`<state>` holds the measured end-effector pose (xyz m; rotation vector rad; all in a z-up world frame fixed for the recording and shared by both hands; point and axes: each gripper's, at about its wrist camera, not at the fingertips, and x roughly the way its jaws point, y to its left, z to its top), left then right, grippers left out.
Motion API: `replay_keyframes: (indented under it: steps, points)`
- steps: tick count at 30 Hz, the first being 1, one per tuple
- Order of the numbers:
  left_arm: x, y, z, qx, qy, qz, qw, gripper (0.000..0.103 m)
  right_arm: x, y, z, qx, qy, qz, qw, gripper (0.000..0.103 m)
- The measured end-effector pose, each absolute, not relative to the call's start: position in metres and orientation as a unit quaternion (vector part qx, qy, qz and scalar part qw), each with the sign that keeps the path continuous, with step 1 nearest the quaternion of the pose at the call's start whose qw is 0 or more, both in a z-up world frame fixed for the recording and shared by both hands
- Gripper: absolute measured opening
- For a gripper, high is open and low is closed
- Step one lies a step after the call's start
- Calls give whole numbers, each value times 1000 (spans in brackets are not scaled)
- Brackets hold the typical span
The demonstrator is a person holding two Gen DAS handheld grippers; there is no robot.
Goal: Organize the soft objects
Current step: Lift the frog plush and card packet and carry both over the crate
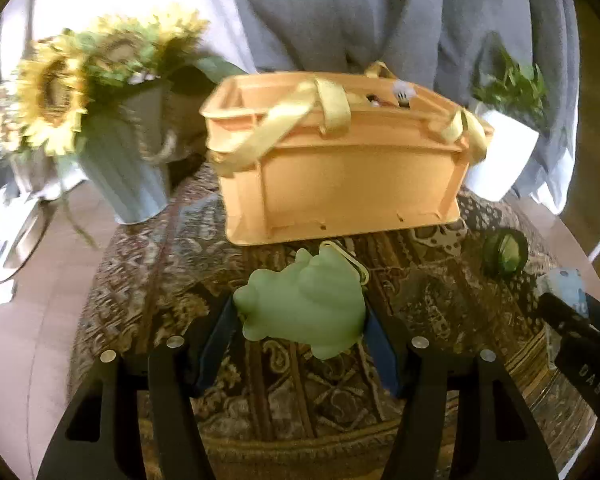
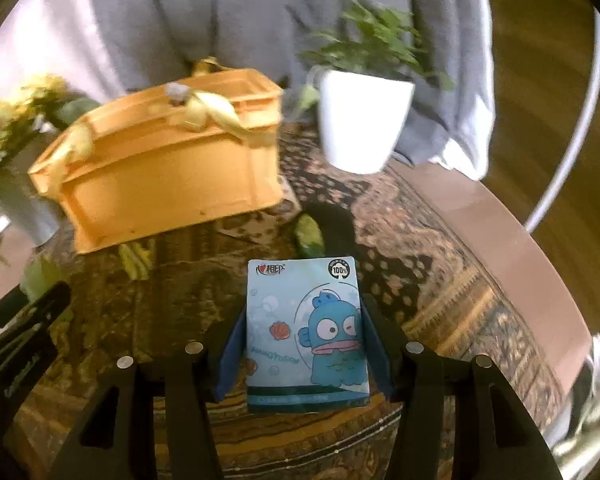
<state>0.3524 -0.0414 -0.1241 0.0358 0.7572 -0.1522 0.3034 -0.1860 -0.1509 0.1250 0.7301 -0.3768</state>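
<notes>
Your left gripper (image 1: 300, 316) clamps green soft toy (image 1: 304, 304) above patterned cloth (image 1: 148, 280). Your right gripper (image 2: 304, 336) grips blue tissue pack (image 2: 306, 332). Orange basket (image 1: 340, 176) beyond, mid-table; sunflower vase (image 1: 120, 172) near left edge, white plant pot (image 2: 360, 124) near right edge.

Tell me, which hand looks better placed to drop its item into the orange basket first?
Probably the left. Its gripper holds the green soft toy facing the orange basket squarely; the right gripper, holding the blue tissue pack, sees the basket off to one side.
</notes>
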Motion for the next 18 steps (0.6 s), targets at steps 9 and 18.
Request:
replay_keyframes:
  steps: [9, 18]
  points:
    - [314, -45, -92, -7, 345, -15, 938, 62, 297, -191, -129, 36, 334, -99, 937, 54]
    - [295, -57, -65, -24, 306, 18, 951, 62, 294, -200, -103, 18, 296, -50, 954, 54]
